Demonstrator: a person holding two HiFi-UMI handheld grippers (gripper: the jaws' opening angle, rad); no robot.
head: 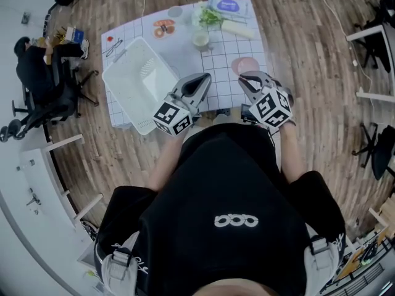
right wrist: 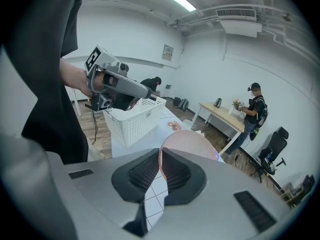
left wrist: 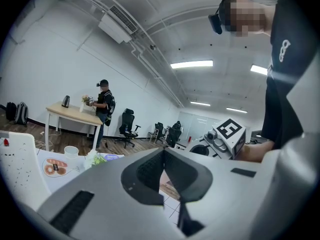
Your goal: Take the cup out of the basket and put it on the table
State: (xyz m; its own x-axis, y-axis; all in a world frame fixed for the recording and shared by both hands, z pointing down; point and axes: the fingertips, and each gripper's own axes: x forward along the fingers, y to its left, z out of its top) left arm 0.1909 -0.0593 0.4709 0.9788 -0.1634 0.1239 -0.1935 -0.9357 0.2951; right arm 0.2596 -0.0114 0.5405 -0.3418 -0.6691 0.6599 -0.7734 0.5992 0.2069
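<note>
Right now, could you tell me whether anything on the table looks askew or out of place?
The white basket sits turned against the table's grid lines, its near corner apparently past the table edge. Nothing looks spilled or damaged.

The white basket (head: 139,82) fills the counter's (head: 185,53) left half; the pink cup (head: 245,64), pinched in the right tool (head: 248,78), stands near the right edge. Between them the surface lies bare and open up to a clear cup (head: 200,39) and food packs (head: 231,8).
</note>
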